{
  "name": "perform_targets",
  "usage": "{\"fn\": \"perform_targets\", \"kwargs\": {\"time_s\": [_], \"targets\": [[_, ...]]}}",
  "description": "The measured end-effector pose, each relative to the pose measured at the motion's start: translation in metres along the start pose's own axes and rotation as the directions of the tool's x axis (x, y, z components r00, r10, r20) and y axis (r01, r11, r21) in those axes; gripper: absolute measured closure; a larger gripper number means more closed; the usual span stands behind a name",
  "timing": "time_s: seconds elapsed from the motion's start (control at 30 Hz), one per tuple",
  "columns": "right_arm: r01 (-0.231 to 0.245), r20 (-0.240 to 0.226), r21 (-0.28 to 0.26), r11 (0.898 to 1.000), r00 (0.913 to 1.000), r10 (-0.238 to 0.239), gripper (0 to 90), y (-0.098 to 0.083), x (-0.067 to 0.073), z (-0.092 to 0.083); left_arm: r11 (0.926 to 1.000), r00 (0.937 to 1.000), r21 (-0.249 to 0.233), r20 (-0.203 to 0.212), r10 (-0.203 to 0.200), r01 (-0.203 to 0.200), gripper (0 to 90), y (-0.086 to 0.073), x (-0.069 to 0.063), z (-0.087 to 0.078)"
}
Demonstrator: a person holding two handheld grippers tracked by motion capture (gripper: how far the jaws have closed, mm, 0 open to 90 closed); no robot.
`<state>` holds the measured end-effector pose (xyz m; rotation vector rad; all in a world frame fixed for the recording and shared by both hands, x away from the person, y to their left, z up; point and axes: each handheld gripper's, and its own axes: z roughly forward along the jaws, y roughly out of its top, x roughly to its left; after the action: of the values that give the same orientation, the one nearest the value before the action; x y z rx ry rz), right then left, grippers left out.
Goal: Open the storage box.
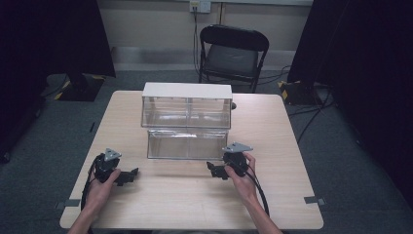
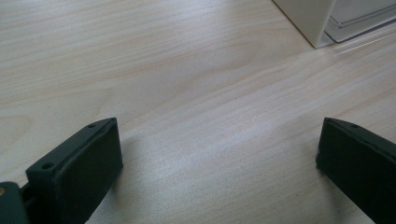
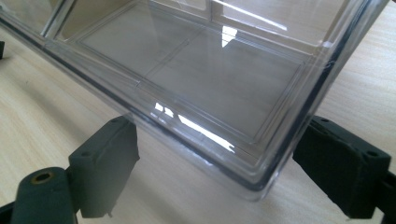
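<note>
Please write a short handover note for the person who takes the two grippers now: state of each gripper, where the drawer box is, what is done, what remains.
Left gripper: open, holds nothing, low over bare table, left of the box.
Right gripper: open, at the near right corner of the pulled-out clear drawer, not clamped on it.
Drawer box: mid-table, white top; lower drawer out toward the person and looks empty.
Done: drawer is open. Left: probably grip and move the drawer; nothing is held yet.

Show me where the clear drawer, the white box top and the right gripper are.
clear drawer (image 1: 186, 144): high view, on its front wall.
white box top (image 1: 187, 90): high view, middle of the flat white panel.
right gripper (image 1: 212, 169): high view, between its jaw tips.
</note>
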<state>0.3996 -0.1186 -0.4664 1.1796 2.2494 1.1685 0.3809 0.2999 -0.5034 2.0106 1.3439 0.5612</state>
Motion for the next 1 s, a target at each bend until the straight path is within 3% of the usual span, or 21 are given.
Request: {"fn": "perform_targets", "kwargs": {"time_s": [0.3, 1.0], "targets": [[-0.03, -0.005, -0.003, 1.0, 0.9995, 0.03, 9.1, 0.0001, -0.002, 0.0066, 1.0, 1.0, 0.0, 0.001, 0.0, 0.0, 0.0, 0.0, 0.0, 0.0001], [-0.024, 0.011, -0.025, 0.999, 0.9997, 0.024, 4.3, 0.0043, 0.0052, 0.002, 1.0, 1.0, -0.001, 0.007, 0.003, -0.003, 0.0, 0.0003, 0.0006, 0.0005]]}}
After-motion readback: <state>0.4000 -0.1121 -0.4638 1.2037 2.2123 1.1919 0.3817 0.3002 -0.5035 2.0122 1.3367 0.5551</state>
